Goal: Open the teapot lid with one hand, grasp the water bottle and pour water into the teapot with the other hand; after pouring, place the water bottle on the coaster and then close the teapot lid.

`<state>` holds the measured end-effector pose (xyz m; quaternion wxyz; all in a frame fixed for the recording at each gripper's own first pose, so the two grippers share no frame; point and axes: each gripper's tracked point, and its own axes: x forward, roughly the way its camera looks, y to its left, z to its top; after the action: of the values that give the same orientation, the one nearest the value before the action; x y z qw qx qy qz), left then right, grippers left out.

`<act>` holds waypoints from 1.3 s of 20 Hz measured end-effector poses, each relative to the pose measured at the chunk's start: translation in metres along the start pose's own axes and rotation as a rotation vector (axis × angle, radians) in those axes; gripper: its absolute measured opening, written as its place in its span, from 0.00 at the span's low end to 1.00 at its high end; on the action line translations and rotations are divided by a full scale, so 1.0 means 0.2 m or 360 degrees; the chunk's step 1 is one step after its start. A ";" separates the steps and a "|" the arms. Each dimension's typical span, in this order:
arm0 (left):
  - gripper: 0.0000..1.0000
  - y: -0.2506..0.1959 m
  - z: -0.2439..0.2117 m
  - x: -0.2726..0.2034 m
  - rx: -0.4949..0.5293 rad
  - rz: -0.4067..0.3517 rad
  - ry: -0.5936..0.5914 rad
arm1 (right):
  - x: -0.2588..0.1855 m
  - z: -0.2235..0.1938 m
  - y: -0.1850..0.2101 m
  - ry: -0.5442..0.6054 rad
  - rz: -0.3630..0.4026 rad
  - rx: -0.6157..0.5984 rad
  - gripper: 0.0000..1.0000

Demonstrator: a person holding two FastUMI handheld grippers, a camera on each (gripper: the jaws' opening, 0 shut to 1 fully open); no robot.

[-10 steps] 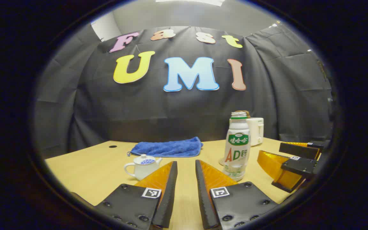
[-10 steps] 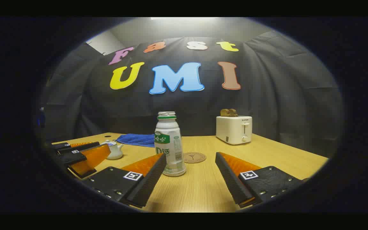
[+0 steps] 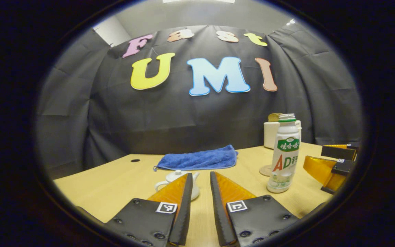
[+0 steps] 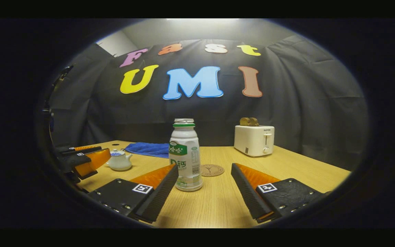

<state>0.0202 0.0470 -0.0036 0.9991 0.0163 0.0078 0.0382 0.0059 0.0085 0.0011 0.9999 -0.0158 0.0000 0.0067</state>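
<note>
A small white teapot with its lid on stands on the wooden table, just beyond my left gripper and partly hidden by its left finger. That gripper is open by a narrow gap with nothing in it. The white uncapped bottle with a green label stands upright right in front of my right gripper, close to its left finger. The right gripper is wide open and touches nothing. A round brown coaster lies just behind the bottle. In the right gripper view, the teapot sits far left beside the left gripper.
A blue towel lies at the back of the table. A white toaster with toast in it stands at the back right. The bottle and the right gripper show at the right of the left gripper view.
My left gripper has swung left and forward, so the teapot now sits right ahead of its fingers and the bottle has slid to the right of its view. The right gripper has barely moved.
</note>
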 end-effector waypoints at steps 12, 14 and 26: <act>0.72 -0.16 0.02 -0.10 -0.0082 -0.0020 -0.0031 | 0.00 0.00 -0.01 0.0000 0.0006 0.0000 0.95; 0.67 -0.09 0.00 -0.06 -0.0037 0.0018 0.0005 | 0.00 0.00 -0.01 -0.0002 0.0007 0.0001 0.95; 0.46 0.21 0.03 0.38 -0.0016 0.0137 0.0124 | 0.00 0.00 -0.02 -0.0003 0.0011 0.0000 0.95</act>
<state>0.0927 0.0942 0.0019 0.9955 0.0101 0.0457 0.0818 0.0057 0.0052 0.0016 0.9998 -0.0157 -0.0009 0.0102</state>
